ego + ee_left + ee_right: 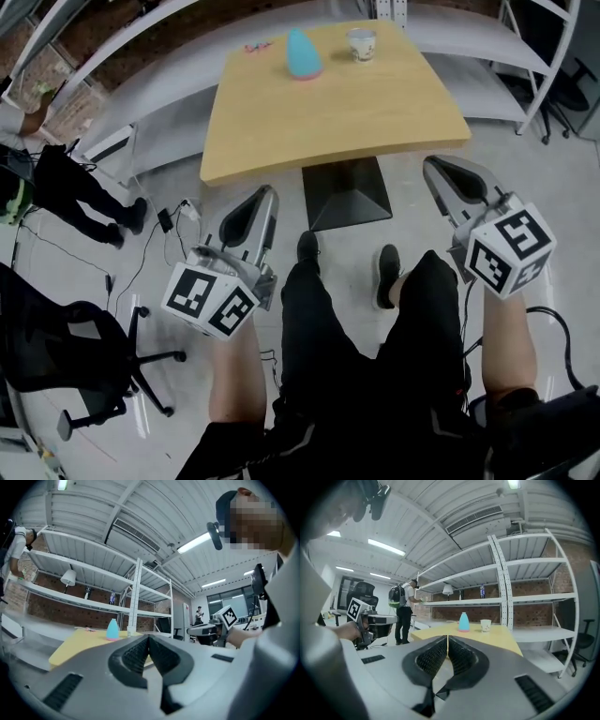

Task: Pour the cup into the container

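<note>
A white paper cup (362, 44) stands upright at the far edge of the yellow table (328, 122), with a light-blue rounded container (302, 53) just left of it. Both also show far ahead in the right gripper view, the cup (485, 626) and the container (463, 622), and in the left gripper view, the container (112, 630) and the cup (131, 630). My left gripper (267, 193) and right gripper (433, 165) hover over the floor on the near side of the table, well short of it. Both point level, jaws shut and empty (149, 638) (447, 637).
The table's black pedestal base (345, 192) stands between the grippers, beyond my feet. A black office chair (84, 366) is at the near left, a standing person (66, 187) further left. White metal shelving (525, 56) runs behind the table. A small pink item (258, 45) lies by the container.
</note>
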Tool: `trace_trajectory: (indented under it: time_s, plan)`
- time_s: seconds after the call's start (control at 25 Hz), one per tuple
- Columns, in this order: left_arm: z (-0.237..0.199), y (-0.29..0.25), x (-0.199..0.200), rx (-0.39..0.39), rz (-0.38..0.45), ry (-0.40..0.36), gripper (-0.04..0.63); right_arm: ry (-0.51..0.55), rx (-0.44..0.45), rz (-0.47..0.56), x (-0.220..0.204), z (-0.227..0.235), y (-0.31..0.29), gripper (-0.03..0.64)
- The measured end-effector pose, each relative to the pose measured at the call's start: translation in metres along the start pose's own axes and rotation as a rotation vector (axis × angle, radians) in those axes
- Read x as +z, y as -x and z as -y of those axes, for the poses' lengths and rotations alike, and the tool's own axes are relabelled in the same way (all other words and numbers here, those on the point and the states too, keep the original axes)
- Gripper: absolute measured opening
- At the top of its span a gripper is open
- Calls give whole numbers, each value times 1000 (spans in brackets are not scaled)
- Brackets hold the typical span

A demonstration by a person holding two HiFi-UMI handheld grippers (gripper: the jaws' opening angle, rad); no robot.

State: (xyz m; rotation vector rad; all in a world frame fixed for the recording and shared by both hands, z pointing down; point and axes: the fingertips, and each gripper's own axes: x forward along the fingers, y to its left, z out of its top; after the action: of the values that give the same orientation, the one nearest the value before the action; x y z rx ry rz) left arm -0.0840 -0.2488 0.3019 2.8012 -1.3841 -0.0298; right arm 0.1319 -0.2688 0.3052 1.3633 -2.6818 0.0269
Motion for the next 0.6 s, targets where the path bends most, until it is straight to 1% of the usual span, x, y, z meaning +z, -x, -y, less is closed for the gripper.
trace_trajectory:
  time_s: [0.2,0.4,0.6]
  plan:
    - [80,53,-5,-10,-9,13,0,7,31,-13,-14,-43,79,9]
    - [153,98,0,-19,-10,-2,0,17,40,5,-17,-75,160,9]
    - [224,145,-6,-39,-34,-10,0,9,46,12,-29,-108,232,9]
